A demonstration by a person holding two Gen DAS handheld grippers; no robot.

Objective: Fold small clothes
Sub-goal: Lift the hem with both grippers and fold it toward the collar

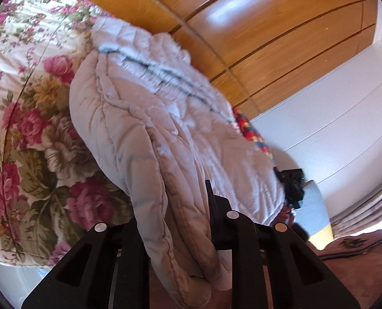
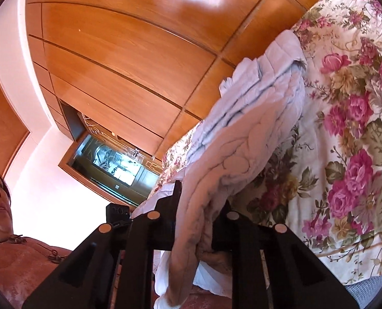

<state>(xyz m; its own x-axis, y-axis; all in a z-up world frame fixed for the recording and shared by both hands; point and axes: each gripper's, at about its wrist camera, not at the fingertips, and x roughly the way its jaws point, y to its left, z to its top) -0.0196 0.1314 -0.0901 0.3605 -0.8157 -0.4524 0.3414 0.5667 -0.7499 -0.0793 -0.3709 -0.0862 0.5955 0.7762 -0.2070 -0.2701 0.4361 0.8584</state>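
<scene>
A pale lilac quilted garment (image 1: 149, 118) hangs lifted above the floral bedspread (image 1: 28, 139). In the left wrist view its near edge runs down between the black fingers, and my left gripper (image 1: 188, 221) is shut on that edge; one fingertip (image 1: 209, 193) shows, the other is hidden by cloth. In the right wrist view the same garment (image 2: 255, 134) drapes from the bed into my right gripper (image 2: 200, 221), which is shut on a bunched fold. The right gripper (image 1: 292, 185) also shows past the garment's far end in the left wrist view.
The bedspread (image 2: 345, 154) covers the bed under the garment. A wooden wardrobe (image 2: 118, 51) and a white wall (image 1: 345, 103) stand behind. A person in a reddish top (image 2: 18, 265) is close at the lower left of the right wrist view. A colourful cloth (image 1: 250, 128) peeks out behind the garment.
</scene>
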